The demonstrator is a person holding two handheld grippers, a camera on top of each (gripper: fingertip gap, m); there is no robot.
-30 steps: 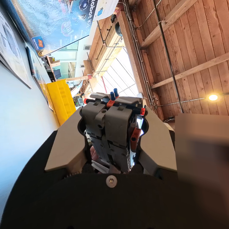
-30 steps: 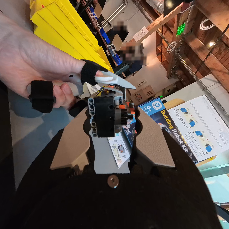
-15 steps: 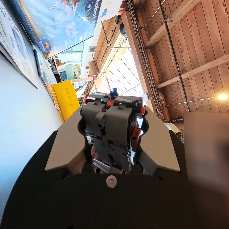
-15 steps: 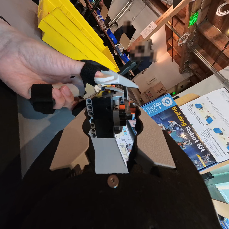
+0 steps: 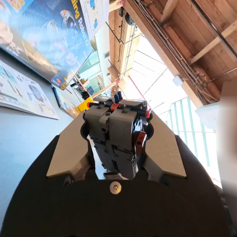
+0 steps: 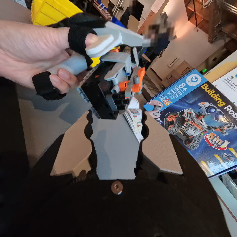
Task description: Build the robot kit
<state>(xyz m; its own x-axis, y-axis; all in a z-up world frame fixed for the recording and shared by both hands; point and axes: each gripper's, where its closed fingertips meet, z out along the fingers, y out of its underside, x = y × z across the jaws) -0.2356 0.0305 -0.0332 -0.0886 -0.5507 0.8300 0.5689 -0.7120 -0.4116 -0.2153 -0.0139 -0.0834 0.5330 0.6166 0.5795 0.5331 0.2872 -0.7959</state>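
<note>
The left gripper clamps the grey brick model between closed fingers; the right gripper gapes empty just below it, above the worktop; best held steady.

1. A wooden plank ceiling with beams spans overhead.
2. Beside it, a bright skylight.
3. Below it, white walls and yellow bins.
</note>
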